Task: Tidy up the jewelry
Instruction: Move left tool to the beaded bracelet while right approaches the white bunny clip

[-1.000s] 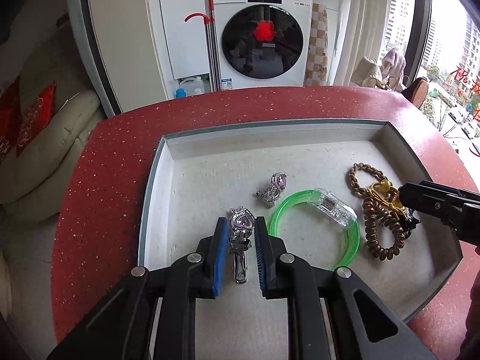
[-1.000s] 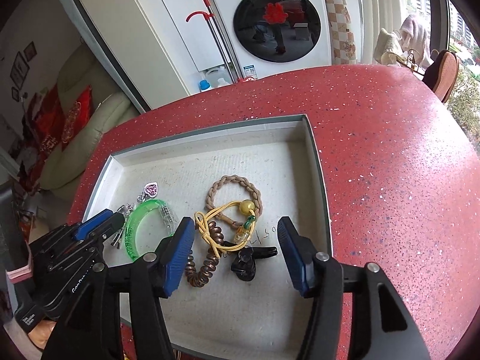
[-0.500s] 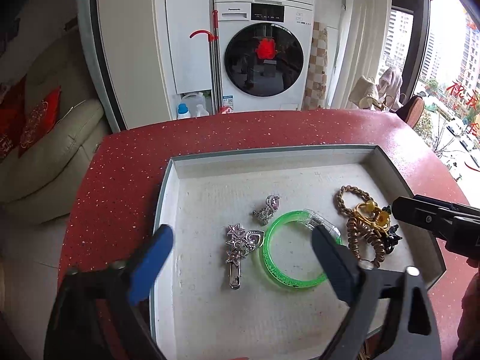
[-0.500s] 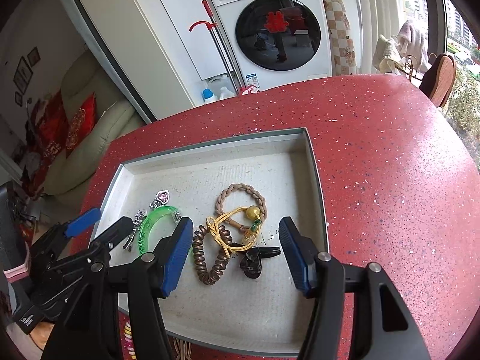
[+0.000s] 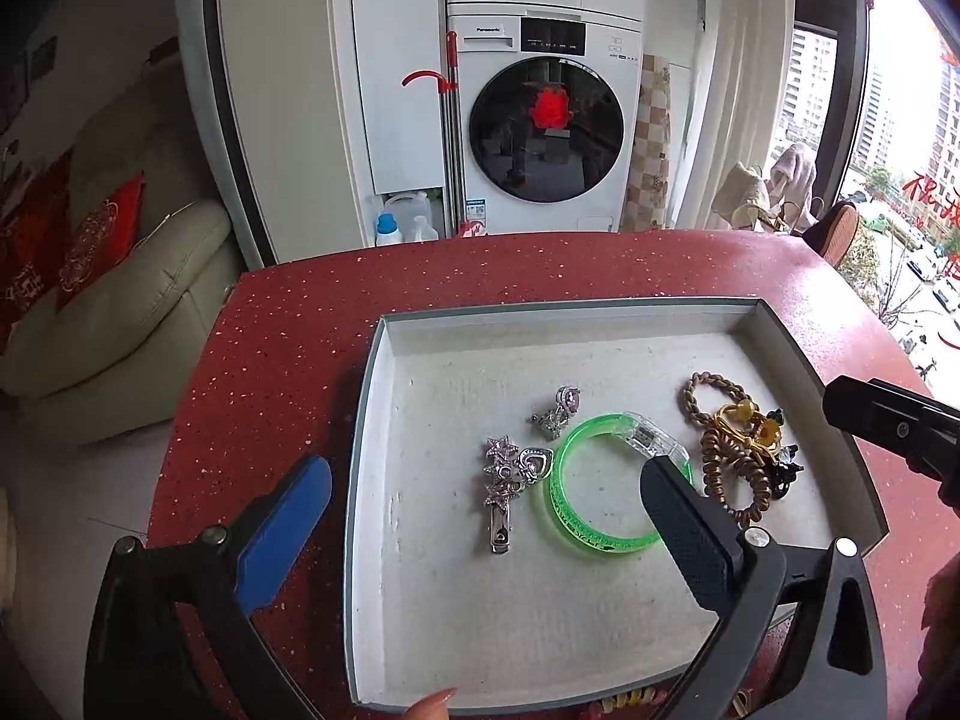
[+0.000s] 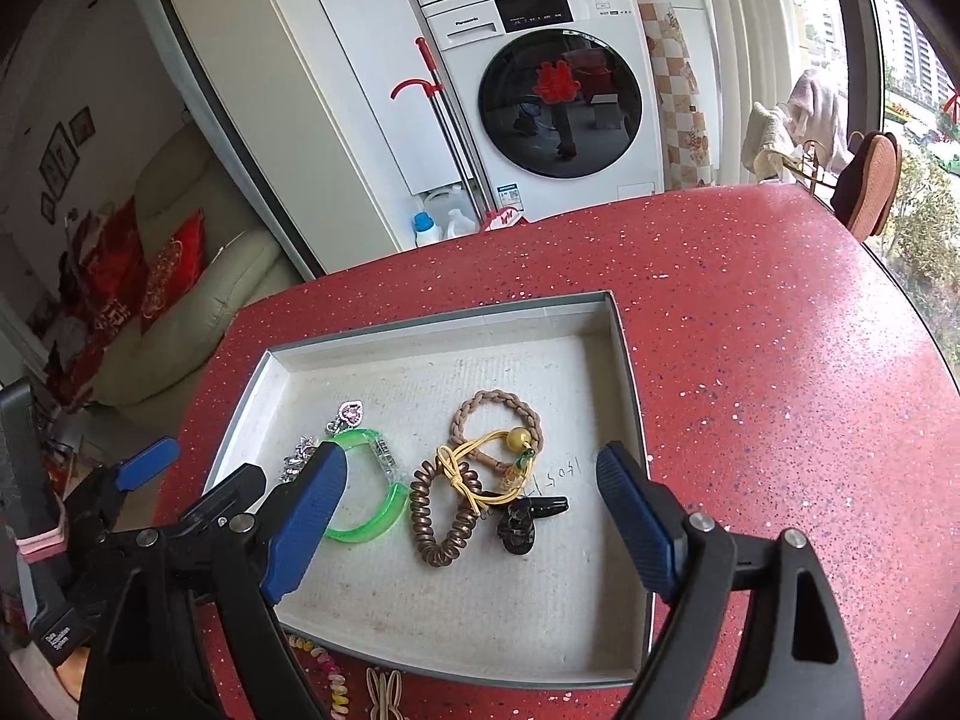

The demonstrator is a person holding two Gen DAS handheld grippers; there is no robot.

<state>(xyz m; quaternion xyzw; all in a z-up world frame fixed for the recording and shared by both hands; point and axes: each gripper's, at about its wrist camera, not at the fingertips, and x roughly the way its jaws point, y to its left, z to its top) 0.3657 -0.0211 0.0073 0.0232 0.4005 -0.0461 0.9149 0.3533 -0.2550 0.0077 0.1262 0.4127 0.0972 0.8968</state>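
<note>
A shallow grey tray (image 5: 375, 396) (image 6: 627, 360) on the red table holds the jewelry. A silver star hair clip (image 5: 501, 486) lies left of a green bangle (image 5: 600, 483) (image 6: 366, 525), with a small pink-stone charm (image 5: 558, 408) (image 6: 351, 412) behind. To the right lie a braided brown band (image 6: 498, 414), a yellow cord with a bead (image 6: 480, 462), a bronze spiral tie (image 6: 441, 522) and a black clip (image 6: 528, 516). My left gripper (image 5: 486, 534) is open and empty, raised above the tray's near left part. My right gripper (image 6: 471, 516) is open and empty above the right-hand pile.
The red speckled table (image 6: 780, 330) extends right and behind the tray. A colourful spiral tie (image 6: 327, 672) and a beige clip (image 6: 384, 690) lie on the table in front of the tray. A sofa (image 5: 120, 300) and a washing machine (image 5: 546, 120) stand beyond the table.
My left gripper opened, letting go of the silver hair clip, and drew up and back from the tray. My right gripper also rose and pulled back, still open.
</note>
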